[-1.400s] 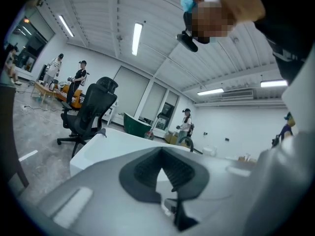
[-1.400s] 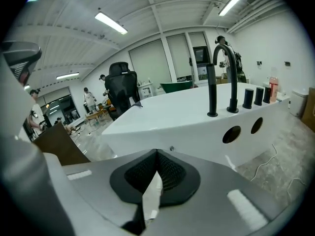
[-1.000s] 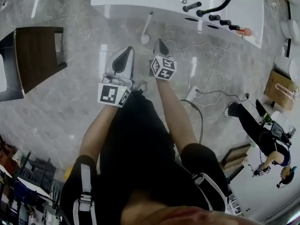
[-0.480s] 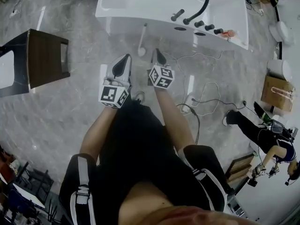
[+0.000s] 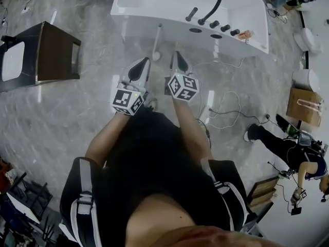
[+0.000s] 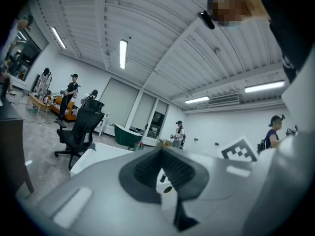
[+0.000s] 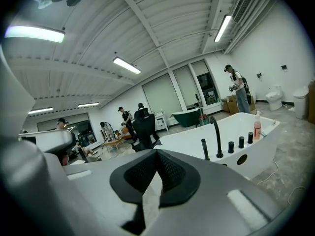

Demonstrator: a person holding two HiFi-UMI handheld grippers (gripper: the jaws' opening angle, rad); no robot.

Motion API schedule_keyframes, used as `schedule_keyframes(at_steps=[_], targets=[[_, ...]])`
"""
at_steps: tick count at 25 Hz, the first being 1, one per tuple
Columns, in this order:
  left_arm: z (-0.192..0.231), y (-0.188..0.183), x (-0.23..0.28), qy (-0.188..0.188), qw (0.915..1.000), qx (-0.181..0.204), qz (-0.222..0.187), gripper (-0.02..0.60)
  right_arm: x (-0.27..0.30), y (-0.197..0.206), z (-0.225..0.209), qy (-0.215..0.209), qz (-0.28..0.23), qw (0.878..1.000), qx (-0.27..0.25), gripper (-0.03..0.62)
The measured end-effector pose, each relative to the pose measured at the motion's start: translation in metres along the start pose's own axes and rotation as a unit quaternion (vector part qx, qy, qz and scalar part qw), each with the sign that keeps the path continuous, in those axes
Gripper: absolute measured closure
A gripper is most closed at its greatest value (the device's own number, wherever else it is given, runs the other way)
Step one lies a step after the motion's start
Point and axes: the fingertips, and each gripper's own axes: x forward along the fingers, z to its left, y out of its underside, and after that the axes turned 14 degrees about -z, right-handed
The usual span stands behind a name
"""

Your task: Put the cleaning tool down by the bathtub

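— Where was the cleaning tool [image 5: 156, 41] at that point?

— On the floor [image 5: 77, 117] right by the bathtub [image 5: 169, 23]. Its round white head sat on the grey stone and the handle's far end met the tub's side wall. From the steep head view it seemed to lean there, though it may have lain flat.

— And the claws?

— Neither touched it. The left claw [image 5: 143, 65] and the right claw [image 5: 177, 59] were side by side in front of the person, just short of the tool's head and pointing towards the tub.

— Holding anything?

— No. In the left gripper view the left claw [image 6: 160, 151] had its dark ribbed pads drawn together with nothing between them. The right claw [image 7: 156, 154] looked the same in its own view, closed and empty.

— What else was around?

— A black curved faucet [image 5: 212, 6] on the tub's deck, with a pink bottle [image 5: 247, 34] at the corner. Loose cables [image 5: 226, 104] trailed over the floor to the right, and a dark wooden stand [image 5: 56, 53] stood well apart on the left.
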Motion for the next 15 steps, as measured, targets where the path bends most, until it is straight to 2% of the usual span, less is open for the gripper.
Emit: schedule_keyframes(at_steps=[9,15], targets=[[-0.037,-0.02,-0.031,-0.006,0.9998,0.018,-0.001,0.574,-0.07,-0.063,0.023,-0.033,-0.037,0.999,-0.009,0.594],[-0.039,-0.04,-0.045,-0.001,0.9995,0.031,-0.006,0.574,-0.101,-0.097,0.053,-0.056,-0.068,0.996,-0.019,0.594]])
